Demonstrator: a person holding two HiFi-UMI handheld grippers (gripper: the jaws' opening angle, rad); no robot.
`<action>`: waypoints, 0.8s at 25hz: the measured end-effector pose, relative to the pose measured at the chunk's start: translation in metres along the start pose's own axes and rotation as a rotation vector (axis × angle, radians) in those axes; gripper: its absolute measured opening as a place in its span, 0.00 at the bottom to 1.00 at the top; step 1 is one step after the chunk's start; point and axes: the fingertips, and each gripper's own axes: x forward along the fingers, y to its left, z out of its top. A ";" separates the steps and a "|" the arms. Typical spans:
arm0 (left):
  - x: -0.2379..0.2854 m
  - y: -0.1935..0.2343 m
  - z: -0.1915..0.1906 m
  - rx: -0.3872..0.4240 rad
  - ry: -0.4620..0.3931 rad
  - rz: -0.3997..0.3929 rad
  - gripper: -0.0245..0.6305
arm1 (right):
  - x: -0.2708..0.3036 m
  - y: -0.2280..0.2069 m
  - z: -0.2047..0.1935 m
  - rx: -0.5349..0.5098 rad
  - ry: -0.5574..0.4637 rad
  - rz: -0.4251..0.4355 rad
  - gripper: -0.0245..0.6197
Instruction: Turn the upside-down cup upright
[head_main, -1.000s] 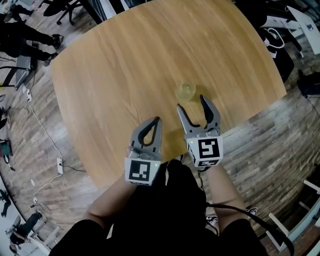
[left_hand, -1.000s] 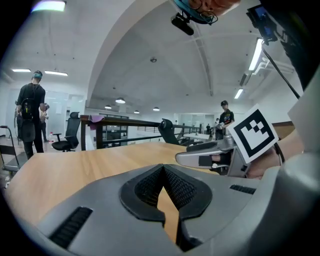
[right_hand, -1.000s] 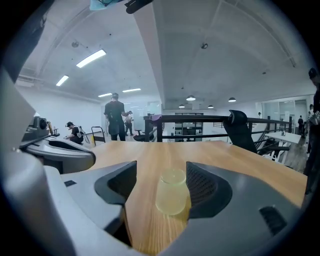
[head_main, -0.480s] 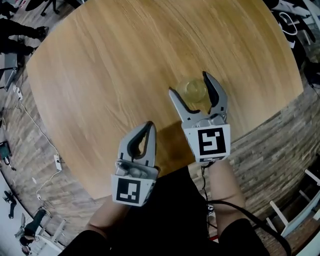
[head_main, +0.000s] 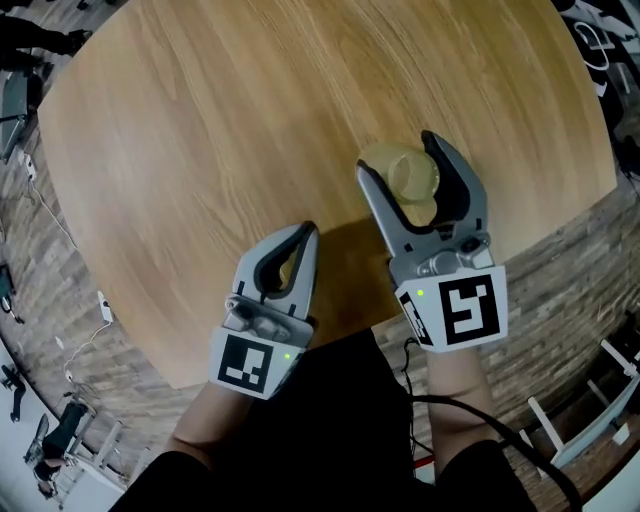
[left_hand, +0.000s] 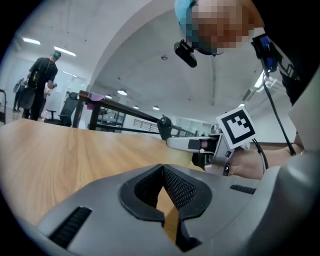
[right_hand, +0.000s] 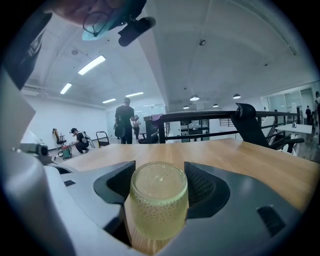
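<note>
**Operator:** Where is the cup right now?

**Spotter:** Your cup (head_main: 410, 178) stands on the table (head_main: 200, 130), right of centre in the head view and near the table's lower right edge. It is upside down, with the closed base facing up and the rim on the wood. It is pale yellowish, see-through, and dotted with small bumps.

**Operator:** And my right gripper?

**Spotter:** Your right gripper (head_main: 396, 153) comes in from the lower right of the frame, and the cup sits between its jaws. The jaws are spread wide and have just been closing a little. In the right gripper view you can see one pad on each side of the cup. A gap shows on the left side, so you are not squeezing it. You have the cup bracketed, not gripped.

**Operator:** What about the left one?

**Spotter:** Your left gripper (head_main: 305, 232) is low in the frame, left of centre, above the wood near the table's bottom edge. Its jaws are closed tip to tip and there is nothing between them. It is apart from the cup, to the left of your right gripper.
</note>
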 end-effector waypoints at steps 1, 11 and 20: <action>0.004 0.000 0.001 -0.001 0.002 -0.033 0.03 | -0.003 0.002 0.007 0.001 -0.014 0.015 0.52; 0.031 -0.034 0.017 -0.062 -0.005 -0.339 0.41 | -0.023 0.022 0.056 0.052 -0.117 0.152 0.52; 0.045 -0.037 0.026 -0.150 -0.070 -0.402 0.37 | -0.027 0.025 0.055 0.076 -0.145 0.237 0.52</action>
